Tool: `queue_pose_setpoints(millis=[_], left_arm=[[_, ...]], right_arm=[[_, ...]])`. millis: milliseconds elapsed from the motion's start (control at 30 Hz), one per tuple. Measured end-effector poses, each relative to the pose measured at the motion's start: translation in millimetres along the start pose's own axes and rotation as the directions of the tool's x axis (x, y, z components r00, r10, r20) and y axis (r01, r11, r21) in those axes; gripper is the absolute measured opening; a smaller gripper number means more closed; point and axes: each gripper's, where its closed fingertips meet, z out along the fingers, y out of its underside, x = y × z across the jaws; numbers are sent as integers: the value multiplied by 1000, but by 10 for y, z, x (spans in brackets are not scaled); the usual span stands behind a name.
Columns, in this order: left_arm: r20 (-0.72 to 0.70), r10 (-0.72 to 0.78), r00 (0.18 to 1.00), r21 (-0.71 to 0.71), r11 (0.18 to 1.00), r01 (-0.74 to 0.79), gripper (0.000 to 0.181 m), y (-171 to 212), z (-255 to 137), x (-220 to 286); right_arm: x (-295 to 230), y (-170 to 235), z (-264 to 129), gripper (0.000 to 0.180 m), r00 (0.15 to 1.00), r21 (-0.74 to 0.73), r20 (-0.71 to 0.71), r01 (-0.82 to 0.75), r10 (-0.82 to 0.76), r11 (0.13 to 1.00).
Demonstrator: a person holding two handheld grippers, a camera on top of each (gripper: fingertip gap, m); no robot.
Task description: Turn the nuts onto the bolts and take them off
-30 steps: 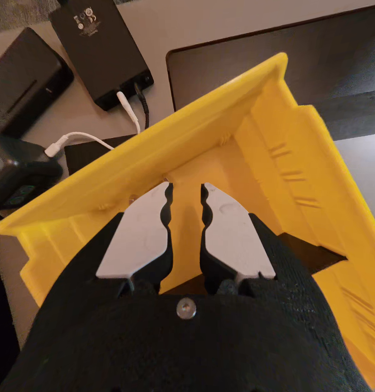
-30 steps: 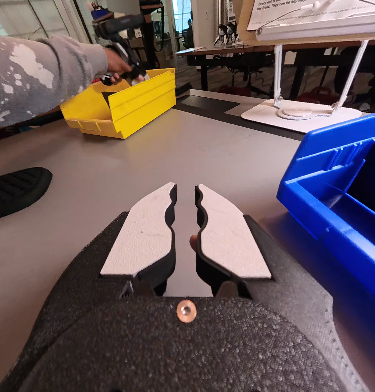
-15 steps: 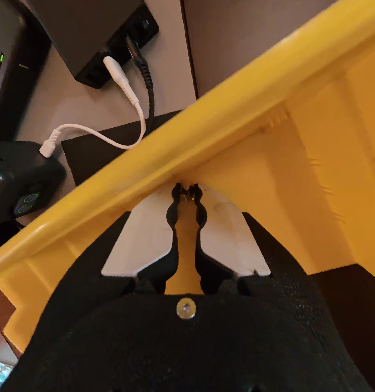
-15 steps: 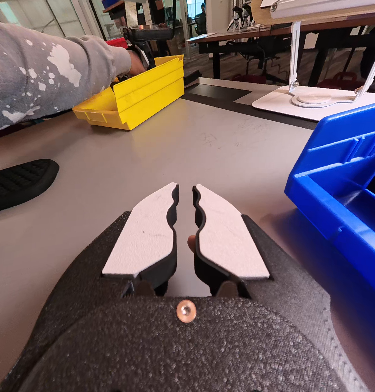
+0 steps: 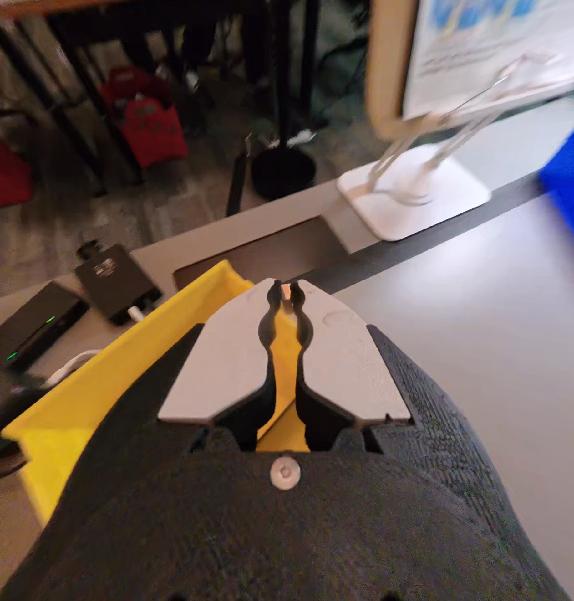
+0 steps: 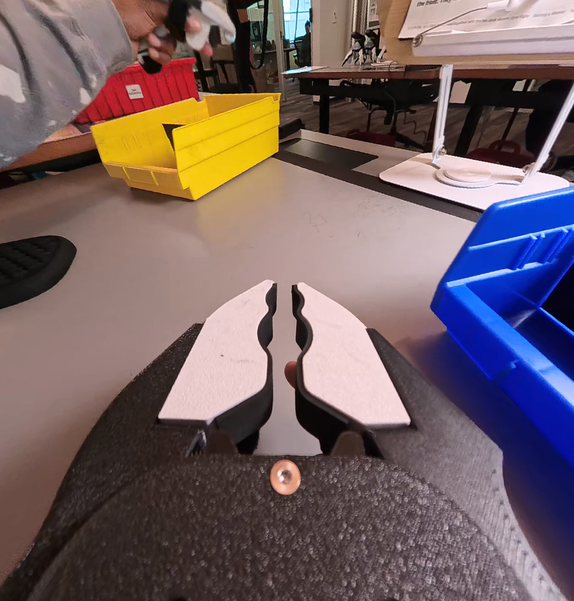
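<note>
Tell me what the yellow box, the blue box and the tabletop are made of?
The yellow bin looks like moulded plastic: smooth, slightly shiny, with ridges pressed into its walls. The blue bin seems to be the same glossy plastic, with light glinting on its rim. The grey tabletop looks like smooth laminate with a soft sheen and faint scratches; I cannot tell what lies underneath.

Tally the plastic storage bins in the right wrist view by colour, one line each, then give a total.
Yellow bin: 1
Blue bin: 1
Red bin, behind the yellow one: 1
Total: 3 bins
</note>
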Motion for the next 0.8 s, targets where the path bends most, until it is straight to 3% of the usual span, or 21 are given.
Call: queue_pose_setpoints(millis=[33,167,233,333,400,500,667,733,800], left_arm=[[-109,-13,994,108,994,25,8,-135,-124,299],[-541,10,841,415,873,257,8,-346,-660,1519],[-710,51,702,456,794,403,8,-292,-879,2064],[-846,118,520,436,716,545,8,-116,-1082,2736],[-878,158,452,419,711,565,8,17,-1139,3092],[-877,239,416,440,746,500,8,203,-1183,3486],[-872,335,357,467,789,399,8,465,-1206,3780],[-871,359,336,472,801,367,8,543,-1175,3867],[-880,360,311,461,805,373,8,564,-1179,3885]], right_arm=[[-18,-6,20,9,1000,3,5,2,-2,1000],[-250,-275,112,10,986,79,108,-139,130,987],[-416,-571,139,12,955,143,206,-246,214,959],[-593,-1006,198,14,889,197,340,-387,308,901],[-683,-1176,294,16,828,184,427,-475,365,861],[-811,-1184,494,22,689,91,558,-605,462,791],[-966,-1092,492,22,256,-140,780,-818,571,558],[-991,-1097,423,15,180,-165,813,-841,554,515],[-1004,-1086,371,9,162,-173,822,-843,546,509]])
